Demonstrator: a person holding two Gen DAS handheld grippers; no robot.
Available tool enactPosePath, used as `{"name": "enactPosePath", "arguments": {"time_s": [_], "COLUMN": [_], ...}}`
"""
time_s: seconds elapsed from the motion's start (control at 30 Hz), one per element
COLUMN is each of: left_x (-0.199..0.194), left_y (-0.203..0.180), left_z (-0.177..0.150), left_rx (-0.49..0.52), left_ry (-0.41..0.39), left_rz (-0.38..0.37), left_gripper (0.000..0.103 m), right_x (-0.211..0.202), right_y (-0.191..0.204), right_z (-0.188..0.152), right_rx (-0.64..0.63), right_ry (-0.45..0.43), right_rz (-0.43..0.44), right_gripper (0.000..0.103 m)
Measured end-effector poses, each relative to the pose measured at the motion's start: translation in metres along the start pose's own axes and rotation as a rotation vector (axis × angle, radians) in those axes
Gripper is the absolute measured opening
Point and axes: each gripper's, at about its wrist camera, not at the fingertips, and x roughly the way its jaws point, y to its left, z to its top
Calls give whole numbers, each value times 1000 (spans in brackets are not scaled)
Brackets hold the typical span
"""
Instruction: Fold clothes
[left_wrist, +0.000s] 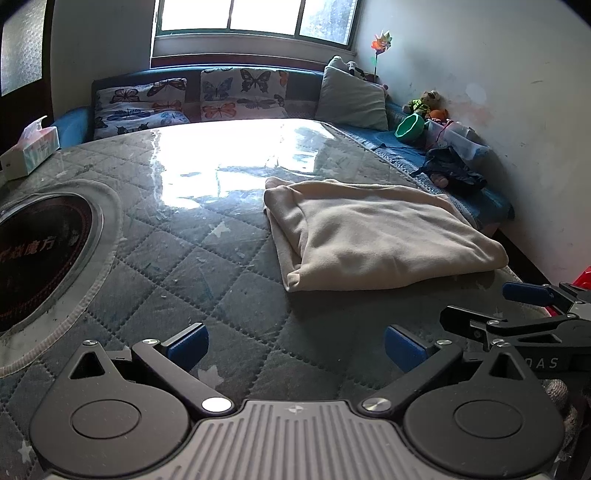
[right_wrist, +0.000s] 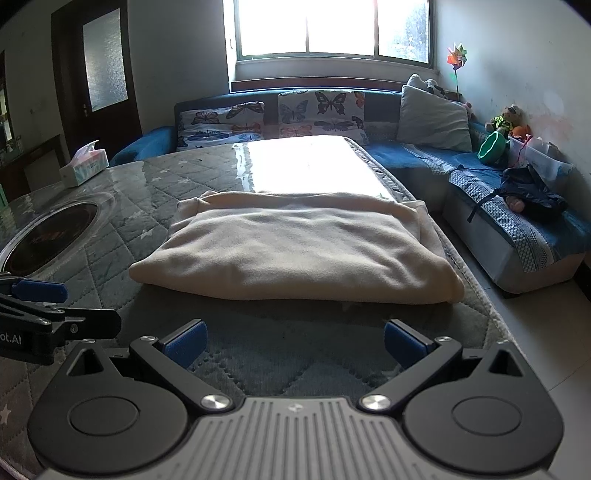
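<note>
Cream garment (right_wrist: 295, 251) lies folded into a thick rectangle on the quilted desk (right_wrist: 207, 177), toward the right edge, just beyond both tools. Left tool (left_wrist: 295, 349): jaws spread wide, nothing between them, held low over bare desk to the near left of the garment. Right tool (right_wrist: 295, 345): jaws likewise spread and empty, facing the near folded edge square-on. Neither touches the cloth. Judgement: the fold looks complete or nearly so; both tools sit back with jaws apart, consistent with having let go or lining up for one more fold. The garment's far layer sticks out past the top layer at left and right, so edges are not flush. Hard to make out: window glare washes out the far desk surface; what kind of garment it is, cannot tell. The round dark inset (left_wrist: 40, 254) at left is cut off by the frame.
</note>
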Motion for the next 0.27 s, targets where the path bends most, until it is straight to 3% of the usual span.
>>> {"name": "enactPosePath", "arguments": {"time_s": [0.27], "left_x": [0], "left_y": [-1], "left_z": [3], "left_rx": [14], "left_ry": [-16], "left_rz": [2], "left_gripper": [103], "right_x": [2], "right_y": [0], "right_z": [1], "right_rx": [2], "right_ry": [1], "right_rz": [-5], "right_gripper": [103]}}
